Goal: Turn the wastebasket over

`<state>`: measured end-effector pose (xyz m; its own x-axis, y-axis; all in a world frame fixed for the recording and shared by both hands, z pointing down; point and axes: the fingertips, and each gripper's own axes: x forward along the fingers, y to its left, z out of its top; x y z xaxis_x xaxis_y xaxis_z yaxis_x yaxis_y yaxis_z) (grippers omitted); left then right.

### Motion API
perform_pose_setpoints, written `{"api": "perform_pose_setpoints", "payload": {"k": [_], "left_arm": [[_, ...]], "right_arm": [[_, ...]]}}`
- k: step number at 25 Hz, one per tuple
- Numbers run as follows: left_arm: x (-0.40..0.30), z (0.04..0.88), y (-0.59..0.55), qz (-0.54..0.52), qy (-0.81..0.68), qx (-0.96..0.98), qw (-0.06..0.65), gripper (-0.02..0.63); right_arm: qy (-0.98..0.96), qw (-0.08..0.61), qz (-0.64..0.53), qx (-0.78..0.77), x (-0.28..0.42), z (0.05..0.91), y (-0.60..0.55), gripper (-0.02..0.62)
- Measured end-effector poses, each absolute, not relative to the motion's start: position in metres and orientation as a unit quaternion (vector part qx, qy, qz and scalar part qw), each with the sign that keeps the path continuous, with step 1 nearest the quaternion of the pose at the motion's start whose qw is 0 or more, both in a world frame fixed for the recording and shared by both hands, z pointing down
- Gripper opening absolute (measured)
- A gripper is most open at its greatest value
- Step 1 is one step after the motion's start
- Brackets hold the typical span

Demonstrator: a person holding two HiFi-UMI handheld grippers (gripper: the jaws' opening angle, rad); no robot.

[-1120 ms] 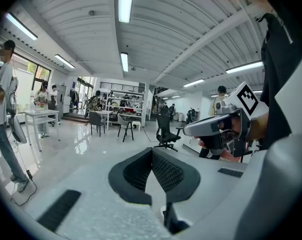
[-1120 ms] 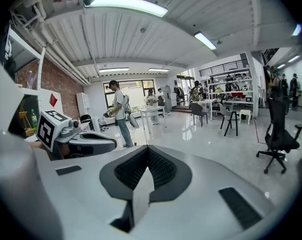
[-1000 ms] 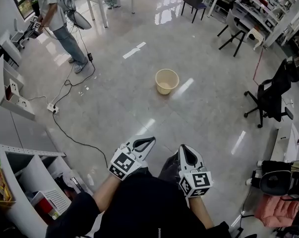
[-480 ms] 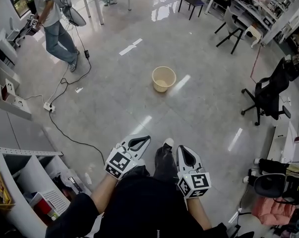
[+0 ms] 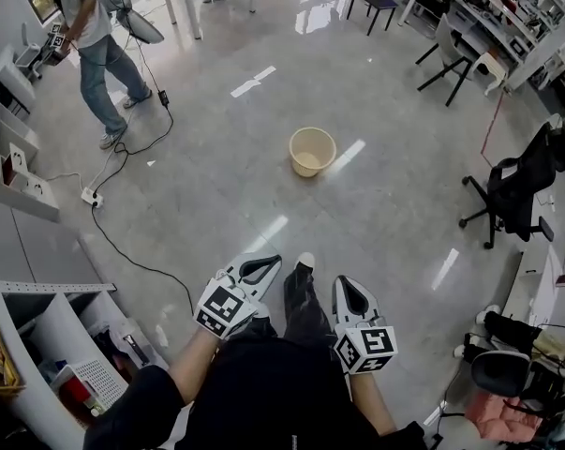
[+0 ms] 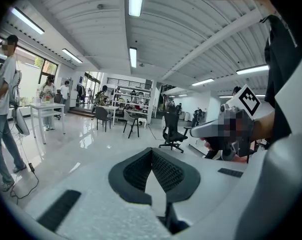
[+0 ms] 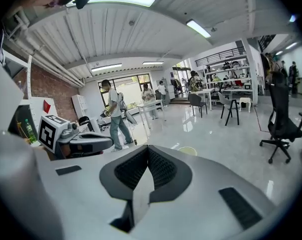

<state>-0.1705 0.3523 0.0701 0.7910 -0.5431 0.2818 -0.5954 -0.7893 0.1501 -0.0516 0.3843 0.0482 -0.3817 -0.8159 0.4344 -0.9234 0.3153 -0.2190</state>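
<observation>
Pressing together at their tips, the dark ribbed fingers [image 6: 133, 171] of the left gripper [image 6: 152, 152] are closed with nothing between them. The right gripper [image 7: 147, 150] is the same: its fingers [image 7: 163, 170] meet along a thin seam and hold nothing. In the head view the left gripper [image 5: 275, 261] and the right gripper [image 5: 344, 283], both white, sit low in front of the person's dark clothing and point forward. A dark trouser leg ending in a white-toed shoe [image 5: 304, 262] lies between them. Each gripper has a cube with black-and-white square markers [image 5: 224, 307]. These patterns are the only print visible, and no words can be read.

The round pale-yellow plastic wastebasket [image 5: 313, 151] stands upright on the glossy grey floor [image 5: 216, 195], ahead of both grippers and well apart from them. Its mouth faces up and its inside looks empty. In the right gripper view it shows as a small yellow rim [image 7: 189, 150] just right of the fingertips.

At the lower left, a white shelving unit [image 5: 48, 293] has open compartments. One holds a white perforated basket [image 5: 93, 379] with something red beside it, too small to name.

Further out, a black cable [image 5: 132, 251] runs across the floor to a white power strip [image 5: 87, 196] near a standing person [image 5: 87, 26]. A black office chair [image 5: 512, 190] stands at the right.
</observation>
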Motion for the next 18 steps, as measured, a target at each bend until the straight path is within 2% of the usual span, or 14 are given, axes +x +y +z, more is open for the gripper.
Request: {"api": "perform_pose_setpoints", "payload": {"k": [9,18], "left_arm": [[-0.16,0.07,0.257,0.126,-0.347,0.92,0.131,0.007],[-0.124,0.066,0.156,0.15,-0.386,0.901,0.127,0.006]], "right_arm": [[-0.824,0.133,0.239,0.497,-0.041,0.053,0.282,0.011],[-0.833,0.129,0.246,0.478,0.024,0.052,0.172,0.011]]}}
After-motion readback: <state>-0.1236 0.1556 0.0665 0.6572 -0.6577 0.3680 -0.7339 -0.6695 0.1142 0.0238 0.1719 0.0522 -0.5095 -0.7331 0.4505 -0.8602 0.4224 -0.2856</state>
